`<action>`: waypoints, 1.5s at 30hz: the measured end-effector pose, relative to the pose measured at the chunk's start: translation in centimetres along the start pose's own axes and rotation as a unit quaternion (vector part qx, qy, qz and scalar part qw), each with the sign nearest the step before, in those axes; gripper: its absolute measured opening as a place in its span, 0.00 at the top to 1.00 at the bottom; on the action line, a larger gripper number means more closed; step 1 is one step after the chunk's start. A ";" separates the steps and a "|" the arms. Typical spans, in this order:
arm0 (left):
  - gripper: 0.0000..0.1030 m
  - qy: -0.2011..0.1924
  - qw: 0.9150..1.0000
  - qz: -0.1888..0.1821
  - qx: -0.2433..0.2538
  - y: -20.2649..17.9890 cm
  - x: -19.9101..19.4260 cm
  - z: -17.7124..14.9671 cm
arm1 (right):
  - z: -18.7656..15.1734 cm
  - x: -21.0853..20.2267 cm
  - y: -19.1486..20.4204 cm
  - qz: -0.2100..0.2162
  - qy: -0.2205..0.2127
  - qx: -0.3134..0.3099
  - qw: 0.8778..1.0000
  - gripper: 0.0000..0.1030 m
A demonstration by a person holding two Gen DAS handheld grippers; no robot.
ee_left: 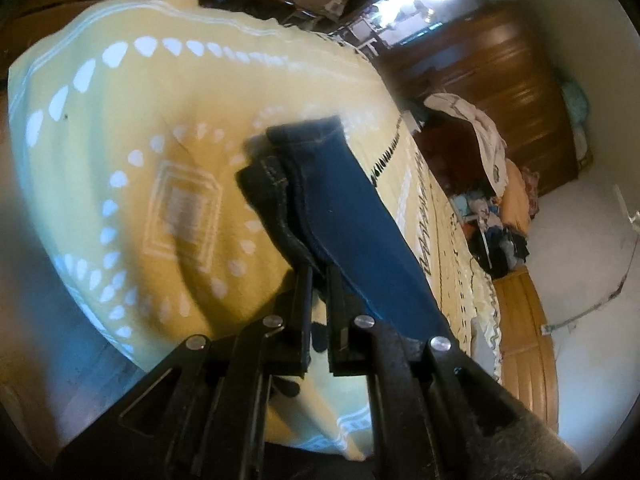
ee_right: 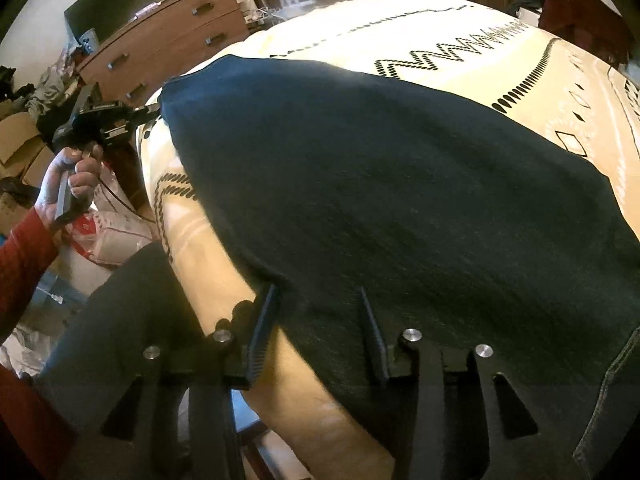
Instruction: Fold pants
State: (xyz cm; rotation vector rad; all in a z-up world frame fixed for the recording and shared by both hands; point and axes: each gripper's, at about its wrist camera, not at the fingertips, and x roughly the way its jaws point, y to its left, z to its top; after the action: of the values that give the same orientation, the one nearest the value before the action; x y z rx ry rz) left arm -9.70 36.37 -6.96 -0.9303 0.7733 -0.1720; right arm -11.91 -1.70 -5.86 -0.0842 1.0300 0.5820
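Dark blue jeans (ee_right: 380,184) lie spread on a bed with a yellow patterned blanket (ee_right: 460,40). My left gripper (ee_left: 318,276) is shut on the hem end of the pant legs (ee_left: 320,184) and holds it up above the blanket (ee_left: 120,160). In the right wrist view the left gripper (ee_right: 154,110) shows at the far left corner of the jeans, held by a hand. My right gripper (ee_right: 316,296) is open, its fingers (ee_right: 262,332) standing over the near edge of the jeans, clamping nothing.
A wooden wardrobe (ee_left: 500,92) and a pile of clothes (ee_left: 492,216) stand beyond the bed. A wooden dresser (ee_right: 168,40), cardboard boxes (ee_right: 20,148) and bags (ee_right: 108,236) are at the left of the bed. The person's leg (ee_right: 120,320) is beside the bed edge.
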 end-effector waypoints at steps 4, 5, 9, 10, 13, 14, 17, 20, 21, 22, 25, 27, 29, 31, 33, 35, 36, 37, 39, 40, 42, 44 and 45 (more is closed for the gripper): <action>0.94 -0.001 1.000 -0.008 -0.011 0.4 0.4 0.2 | 0.0 0.1 0.6 0.002 0.001 -0.002 1.000 0.46; 0.94 -0.006 1.000 -0.019 -0.015 0.4 0.4 0.2 | 0.1 0.2 0.7 0.001 0.002 -0.002 1.000 0.45; 0.90 -0.019 0.998 -0.047 -0.031 1.5 -0.3 -0.4 | 0.2 0.5 1.1 0.004 0.006 -0.009 1.000 0.36; 0.86 -0.021 0.998 -0.052 -0.036 1.8 -0.5 -0.6 | 0.2 0.5 1.2 0.006 0.008 -0.012 1.000 0.34; 0.70 -0.033 0.994 -0.085 -0.060 3.0 -1.3 -1.2 | 0.5 0.8 1.2 0.015 0.013 -0.017 1.000 0.27; 0.64 -0.036 0.993 -0.089 -0.062 3.0 -1.5 -1.3 | 0.5 0.8 1.3 0.016 0.016 -0.020 1.000 0.26; 0.45 -0.042 0.992 -0.098 -0.062 2.4 -1.6 -1.3 | 0.7 1.1 1.4 0.017 0.020 -0.025 0.999 0.23; 0.38 -0.040 0.995 -0.079 -0.053 1.5 -1.0 -0.9 | 0.8 1.1 1.4 0.016 0.018 -0.022 0.999 0.22; 0.38 -0.040 0.996 -0.065 -0.043 0.9 -0.7 -0.7 | 0.8 1.1 1.4 0.016 0.017 -0.021 0.999 0.22; 0.38 -0.039 0.998 -0.047 -0.028 0.2 -0.4 -0.4 | 0.8 1.1 1.4 0.016 0.016 -0.020 1.000 0.22; 0.39 -0.031 0.999 -0.019 0.003 -1.6 0.6 0.1 | 0.6 1.1 1.4 0.016 0.012 -0.018 1.000 0.22; 0.40 -0.026 1.000 -0.004 0.007 -1.9 1.4 0.1 | 0.7 1.0 1.4 0.016 0.012 -0.018 1.000 0.22; 0.42 -0.037 0.999 0.006 0.007 -1.8 1.7 0.0 | 0.7 1.0 1.3 0.018 0.011 -0.017 1.000 0.22; 0.44 -0.052 0.999 0.003 -0.003 -1.3 1.7 -0.1 | 0.7 1.0 1.3 0.018 0.009 -0.016 1.000 0.22; 0.45 -0.060 0.998 0.005 -0.003 -1.1 1.7 0.1 | 0.7 1.0 1.3 0.018 0.008 -0.016 1.000 0.22; 0.56 -0.069 0.997 0.019 0.008 -1.6 1.7 0.5 | 0.7 0.9 1.3 0.016 0.006 -0.017 1.000 0.22; 0.65 -0.072 0.997 0.031 0.021 -2.1 1.7 0.8 | 0.7 0.8 1.3 0.012 0.005 -0.018 1.000 0.24; 0.80 -0.072 0.996 0.042 0.038 -2.6 1.9 1.0 | 0.7 0.7 1.3 0.009 0.004 -0.018 1.000 0.27; 0.82 -0.070 0.995 0.053 0.052 -2.9 2.3 1.2 | 0.8 0.4 1.1 0.003 0.001 -0.011 1.000 0.31; 0.82 -0.066 0.995 0.060 0.054 -2.8 2.6 1.3 | 0.8 0.1 1.0 0.001 -0.002 -0.007 1.000 0.31; 0.81 -0.064 0.994 0.070 0.055 -2.3 3.1 1.4 | 1.1 -0.5 0.9 -0.002 -0.009 -0.003 1.000 0.31; 0.79 -0.067 0.994 0.073 0.054 -1.9 3.3 1.3 | 1.4 -0.6 1.2 -0.002 -0.009 -0.009 1.000 0.31; 0.79 -0.069 0.993 0.074 0.056 -1.9 3.3 1.2 | 1.4 -0.6 1.3 -0.003 -0.008 -0.012 1.000 0.31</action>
State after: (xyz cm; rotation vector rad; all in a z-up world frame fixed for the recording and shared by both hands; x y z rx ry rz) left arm -6.16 34.56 -6.74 -0.7682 0.6947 -0.0211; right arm -11.65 -0.38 -4.38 -0.1040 1.0070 0.5884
